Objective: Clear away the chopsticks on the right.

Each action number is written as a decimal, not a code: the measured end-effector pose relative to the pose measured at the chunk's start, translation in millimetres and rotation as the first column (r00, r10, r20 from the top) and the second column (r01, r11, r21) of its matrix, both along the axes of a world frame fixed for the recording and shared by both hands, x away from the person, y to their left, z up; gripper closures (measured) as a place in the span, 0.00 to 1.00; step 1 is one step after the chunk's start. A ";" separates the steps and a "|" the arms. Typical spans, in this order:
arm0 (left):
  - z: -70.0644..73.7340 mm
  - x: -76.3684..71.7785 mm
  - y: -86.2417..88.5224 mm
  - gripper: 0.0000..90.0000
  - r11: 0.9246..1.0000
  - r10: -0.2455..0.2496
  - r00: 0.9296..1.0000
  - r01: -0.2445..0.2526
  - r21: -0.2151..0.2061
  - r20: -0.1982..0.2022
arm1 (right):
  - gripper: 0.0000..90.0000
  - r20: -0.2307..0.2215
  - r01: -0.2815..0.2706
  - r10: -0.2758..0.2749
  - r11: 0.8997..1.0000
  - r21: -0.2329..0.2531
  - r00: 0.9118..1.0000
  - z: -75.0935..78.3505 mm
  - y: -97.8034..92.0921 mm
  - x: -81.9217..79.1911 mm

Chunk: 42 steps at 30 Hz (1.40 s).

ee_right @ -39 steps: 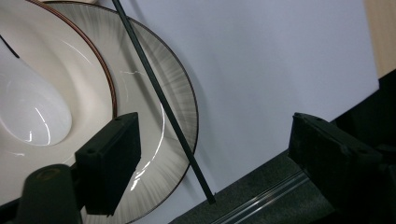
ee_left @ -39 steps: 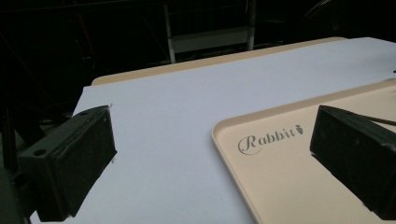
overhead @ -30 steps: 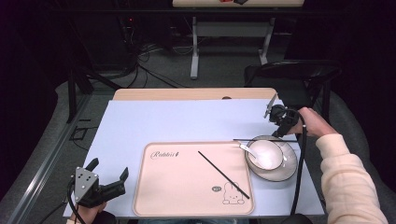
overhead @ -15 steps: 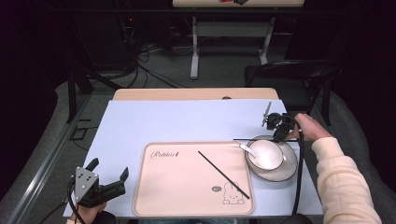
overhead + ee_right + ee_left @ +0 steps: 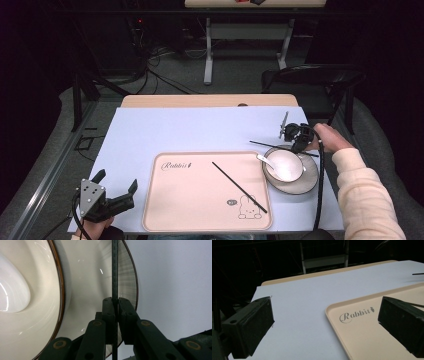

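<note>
Pale blue tabletop (image 5: 200, 132); right gripper (image 5: 115, 306) pinches a black chopstick (image 5: 115, 270) above the plate's (image 5: 130, 290) far right rim; left gripper (image 5: 116, 196) gapes empty, near left; such a thin stick could swivel or slip, rapping the bowl (image 5: 30, 300)

1. Chopstick (image 5: 114, 270): matt black with a finely ribbed surface.
2. Bowl (image 5: 37, 315) and plate (image 5: 127, 277): glossy glazed ceramic, cream.
3. Tray (image 5: 372, 340): smooth beige plastic, satin finish.
4. Table cover (image 5: 307, 297): matt, smooth, pale.

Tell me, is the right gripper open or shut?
Shut: the right gripper pinches a black chopstick between its jaws, above the plate.
</note>
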<state>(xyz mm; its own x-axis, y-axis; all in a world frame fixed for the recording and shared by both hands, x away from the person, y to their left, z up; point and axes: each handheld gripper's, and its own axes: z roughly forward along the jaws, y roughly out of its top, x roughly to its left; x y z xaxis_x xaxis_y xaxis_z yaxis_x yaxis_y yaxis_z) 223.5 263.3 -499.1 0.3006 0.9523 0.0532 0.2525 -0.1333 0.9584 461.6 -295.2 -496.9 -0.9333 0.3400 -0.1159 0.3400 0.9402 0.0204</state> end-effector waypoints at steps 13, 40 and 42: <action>0.0 0.2 -0.5 0.00 1.000 0.000 1.000 0.000 0.001 -0.001 | 0.95 0.042 0.070 -0.072 0.996 0.061 0.996 18.2 -2.2 -7.0; -0.2 0.7 -0.2 0.00 1.000 0.004 1.000 -0.004 0.002 -0.004 | 0.95 0.167 0.241 -0.266 0.958 0.157 0.949 90.0 33.5 -33.9; -0.2 0.8 -0.2 0.00 1.000 0.005 1.000 -0.005 0.002 -0.004 | 0.95 0.169 0.245 -0.271 0.956 0.162 0.948 91.0 35.0 -35.1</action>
<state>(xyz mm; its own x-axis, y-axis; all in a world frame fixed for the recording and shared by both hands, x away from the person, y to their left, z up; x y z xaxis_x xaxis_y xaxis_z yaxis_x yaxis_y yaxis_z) 224.3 263.1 -499.3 0.2957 0.9538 0.0539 0.2569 -0.1338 0.9571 426.6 -260.3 -405.9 -0.7774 0.5910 -0.2152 0.5480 0.8044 0.2294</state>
